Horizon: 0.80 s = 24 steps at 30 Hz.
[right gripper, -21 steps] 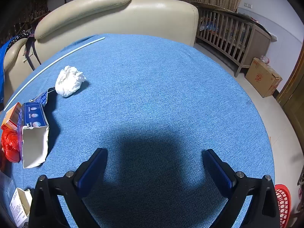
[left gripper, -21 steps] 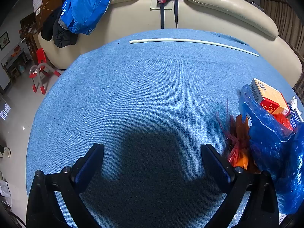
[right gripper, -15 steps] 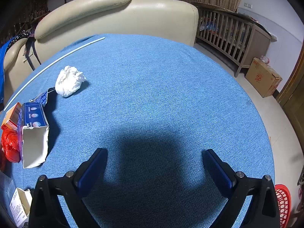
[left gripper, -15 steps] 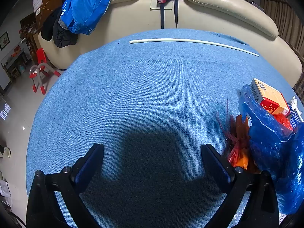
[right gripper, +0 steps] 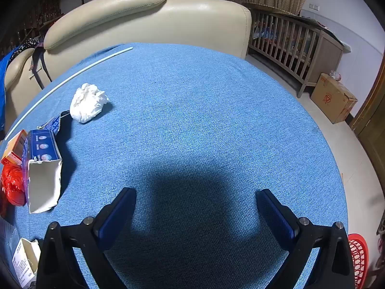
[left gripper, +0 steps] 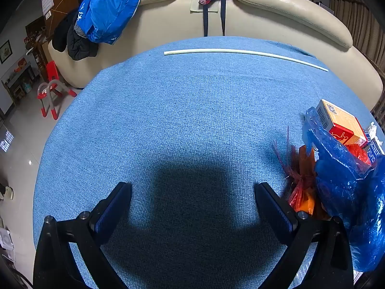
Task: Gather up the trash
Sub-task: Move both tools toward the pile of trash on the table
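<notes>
- Blue-clothed table [left gripper: 192, 120], cream sofa [left gripper: 276, 7] behind; trash clustered between the two views.
- Left gripper [left gripper: 192, 207]: fingers spread wide, nothing between, over bare cloth.
- Right gripper [right gripper: 196, 213]: likewise spread and empty.
- Just right of left gripper: blue plastic bag [left gripper: 349, 192], red-orange wrapper [left gripper: 302, 192]; likely the collecting bag, best held open by its rim.
- Farther out: torn blue carton [right gripper: 43, 168], orange box [left gripper: 341, 122].
- Beyond: crumpled white tissue [right gripper: 87, 102], light, needing only a gentle pinch.
- Farthest: thin white tube [left gripper: 240, 52].
</notes>
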### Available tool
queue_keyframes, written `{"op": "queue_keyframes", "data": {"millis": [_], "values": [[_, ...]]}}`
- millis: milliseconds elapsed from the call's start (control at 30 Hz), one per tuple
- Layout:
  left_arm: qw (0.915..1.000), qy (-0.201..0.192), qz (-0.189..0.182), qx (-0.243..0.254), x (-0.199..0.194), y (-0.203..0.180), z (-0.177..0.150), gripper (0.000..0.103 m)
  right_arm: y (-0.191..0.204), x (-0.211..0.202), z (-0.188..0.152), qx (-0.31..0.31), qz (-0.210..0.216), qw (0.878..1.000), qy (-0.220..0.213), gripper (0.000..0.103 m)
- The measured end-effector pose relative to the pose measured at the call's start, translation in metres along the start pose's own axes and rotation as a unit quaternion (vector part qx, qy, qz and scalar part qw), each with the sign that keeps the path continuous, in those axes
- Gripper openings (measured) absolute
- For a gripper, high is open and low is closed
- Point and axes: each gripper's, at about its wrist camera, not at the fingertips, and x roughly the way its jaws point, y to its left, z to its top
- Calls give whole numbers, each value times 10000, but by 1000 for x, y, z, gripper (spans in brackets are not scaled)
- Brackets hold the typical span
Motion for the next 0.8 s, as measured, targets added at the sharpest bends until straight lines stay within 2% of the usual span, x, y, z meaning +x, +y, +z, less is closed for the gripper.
{"op": "queue_keyframes", "data": {"millis": [200, 333, 400, 500, 800], "values": [[10000, -1, -3, -1, 0, 0, 0, 103, 1, 0, 1, -38, 14, 10000, 16, 103], [10000, 20, -71, 65, -1, 1, 0, 103, -1, -5, 0, -43, 60, 9996, 277, 103], [9999, 59, -67, 48, 0, 4, 1, 103, -7, -15, -6, -88, 87, 9997, 215, 103], [9999, -9, -100, -11, -14, 9, -4, 103, -11, -39, -13, -115, 81, 9999, 36, 103], [9985, -408, -355, 54, -78, 6, -30, 103, -15, -105, -48, 201, 721, 9971, -122, 103]]}}
